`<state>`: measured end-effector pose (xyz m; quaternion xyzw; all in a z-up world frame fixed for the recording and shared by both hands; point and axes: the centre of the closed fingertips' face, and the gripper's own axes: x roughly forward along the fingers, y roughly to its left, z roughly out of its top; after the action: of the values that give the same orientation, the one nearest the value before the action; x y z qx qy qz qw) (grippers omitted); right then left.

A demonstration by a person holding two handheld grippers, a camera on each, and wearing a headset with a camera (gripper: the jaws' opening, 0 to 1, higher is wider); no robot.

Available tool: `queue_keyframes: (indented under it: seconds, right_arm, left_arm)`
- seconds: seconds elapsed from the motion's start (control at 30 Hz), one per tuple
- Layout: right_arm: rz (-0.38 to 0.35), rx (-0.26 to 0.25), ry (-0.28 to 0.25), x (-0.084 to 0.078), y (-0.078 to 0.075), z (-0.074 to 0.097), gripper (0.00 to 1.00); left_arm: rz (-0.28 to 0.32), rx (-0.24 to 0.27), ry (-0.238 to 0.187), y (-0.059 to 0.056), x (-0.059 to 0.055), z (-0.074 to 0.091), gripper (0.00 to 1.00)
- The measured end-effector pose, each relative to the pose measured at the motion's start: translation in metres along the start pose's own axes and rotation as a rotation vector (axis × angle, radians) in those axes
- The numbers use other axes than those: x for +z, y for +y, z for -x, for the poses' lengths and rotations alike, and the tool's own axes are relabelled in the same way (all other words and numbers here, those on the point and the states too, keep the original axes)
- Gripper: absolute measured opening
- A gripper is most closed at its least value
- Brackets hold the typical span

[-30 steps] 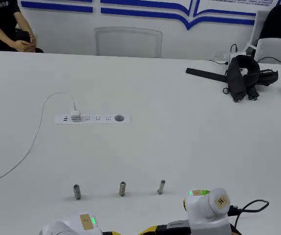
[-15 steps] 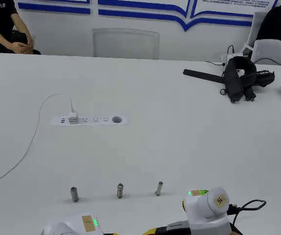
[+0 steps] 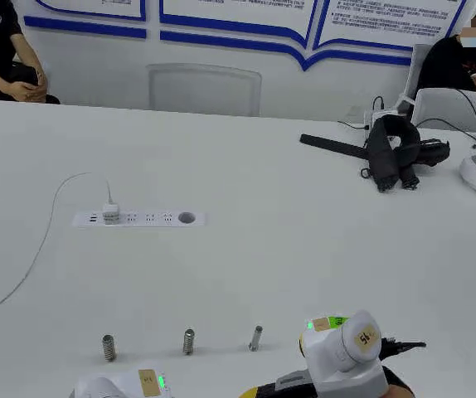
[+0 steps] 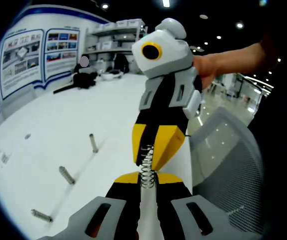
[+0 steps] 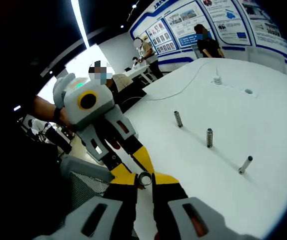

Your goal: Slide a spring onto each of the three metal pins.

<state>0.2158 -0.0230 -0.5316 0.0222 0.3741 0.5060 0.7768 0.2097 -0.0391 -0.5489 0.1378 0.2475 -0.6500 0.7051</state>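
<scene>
Three metal pins stand in a row near the table's front edge. The left pin (image 3: pixel 109 347) and the middle pin (image 3: pixel 188 342) each carry a spring. The right pin (image 3: pixel 255 337) is bare, and it is also in the left gripper view (image 4: pixel 92 143) and the right gripper view (image 5: pixel 245 164). Off the table's edge, my left gripper (image 4: pixel 148 182) is shut on one end of a loose spring (image 4: pixel 146 167). My right gripper (image 5: pixel 144 181) faces it tip to tip, and its yellow jaws are closed on the spring's other end (image 5: pixel 144 178).
A white power strip (image 3: pixel 138 219) with a plugged charger and a cable lies mid-table. Black straps and a headset (image 3: pixel 391 153) lie at the back right. A chair (image 3: pixel 203 87) stands behind the table. People sit at the far left and far right.
The head camera has tipped up, so the pins sit lower in the picture. The pins and the grippers keep their places.
</scene>
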Motion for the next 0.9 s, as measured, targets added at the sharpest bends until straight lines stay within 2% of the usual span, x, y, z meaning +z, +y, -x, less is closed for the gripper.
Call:
queue_keyframes:
  seconds: [0.33, 0.6, 0.77, 0.9]
  right_arm:
    - [0.145, -0.009, 0.099, -0.001, -0.004, 0.008, 0.14]
    - [0.295, 0.026, 0.195, -0.006, 0.002, 0.012, 0.18]
    - [0.350, 0.048, 0.239, -0.004, 0.003, 0.014, 0.19]
    - [0.385, 0.071, 0.268, -0.004, 0.005, 0.015, 0.20]
  left_arm:
    - [-0.009, -0.008, -0.028, 0.002, 0.009, 0.001, 0.10]
    - [-0.033, -0.026, -0.026, -0.003, 0.011, 0.002, 0.10]
    - [-0.054, -0.046, -0.027, -0.011, 0.013, -0.002, 0.10]
    - [-0.059, -0.052, -0.030, -0.012, 0.015, -0.002, 0.10]
